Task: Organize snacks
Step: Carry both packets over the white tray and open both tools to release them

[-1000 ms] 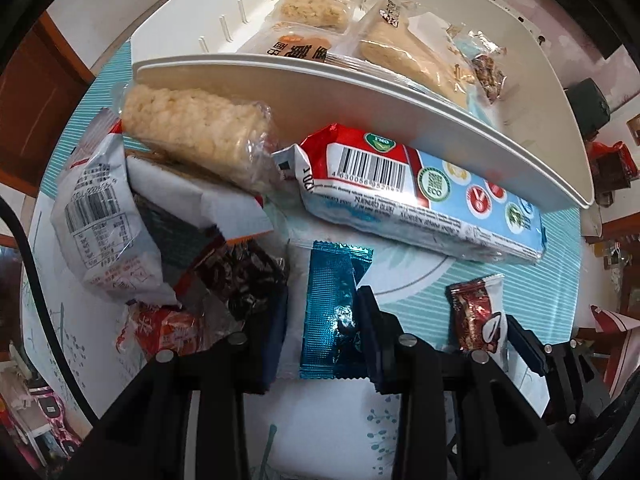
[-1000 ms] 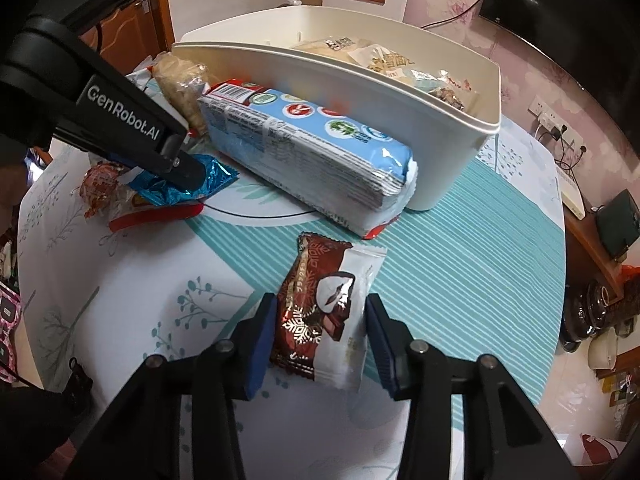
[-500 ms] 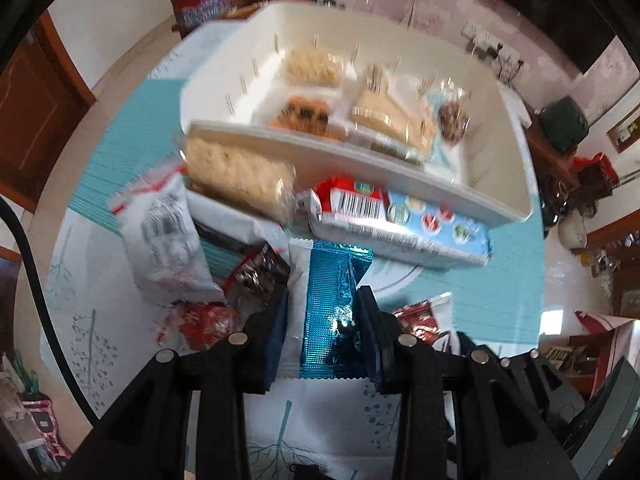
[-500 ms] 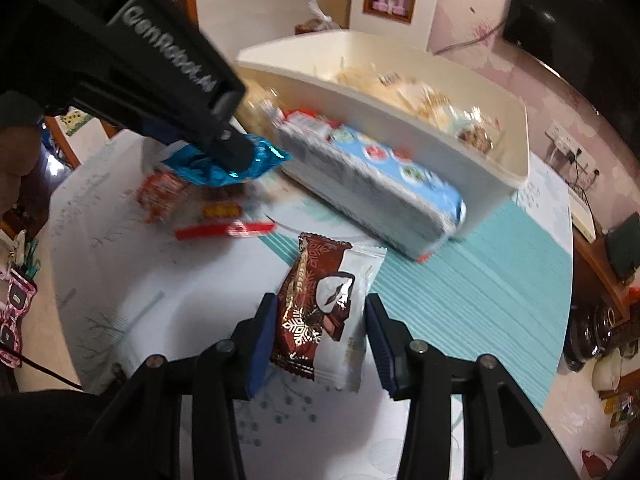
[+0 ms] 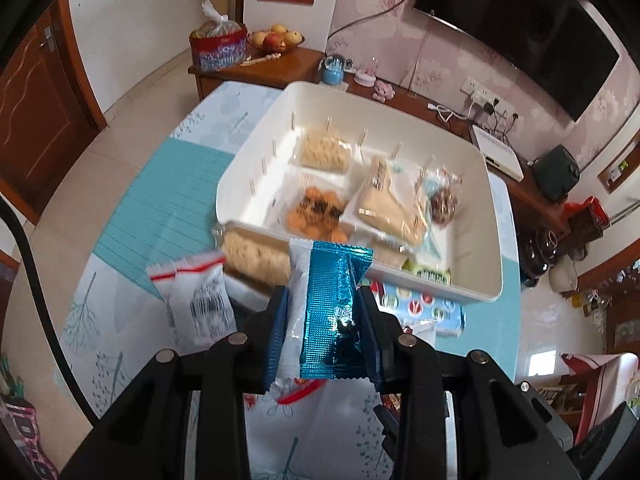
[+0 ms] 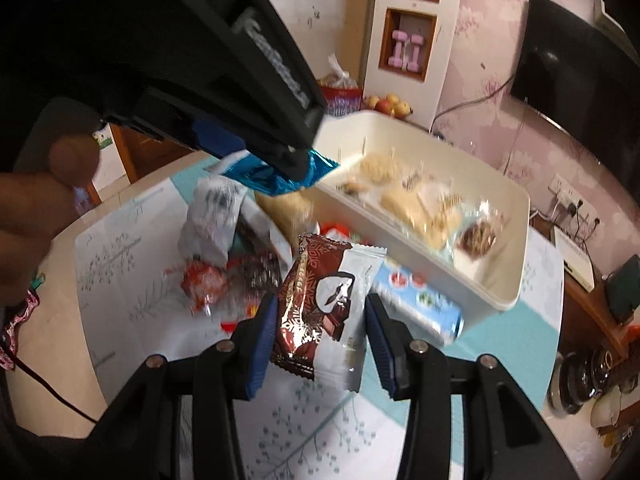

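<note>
My left gripper point(image 5: 324, 316) is shut on a blue foil snack packet point(image 5: 330, 312), held up in the air in front of the white bin point(image 5: 460, 298). In the right wrist view that same blue packet point(image 6: 276, 174) hangs from the left gripper's fingers point(image 6: 292, 152) above the table. My right gripper point(image 6: 318, 320) is shut on a brown and white chocolate snack packet point(image 6: 324, 304), lifted above the tablecloth. The white bin point(image 6: 504, 288) holds several wrapped snacks in divided compartments.
On the table point(image 5: 132, 216) in front of the bin lie a light blue biscuit pack point(image 6: 416, 308), a rice cracker pack point(image 5: 256, 258), a white bag with a barcode point(image 5: 200, 296) and small red sweets point(image 6: 204, 282). A hand point(image 6: 36, 200) grips the left tool. A sideboard stands behind.
Both grippers have risen from the table with their packets, and the views have tilted up so the whole bin and the room behind show.
</note>
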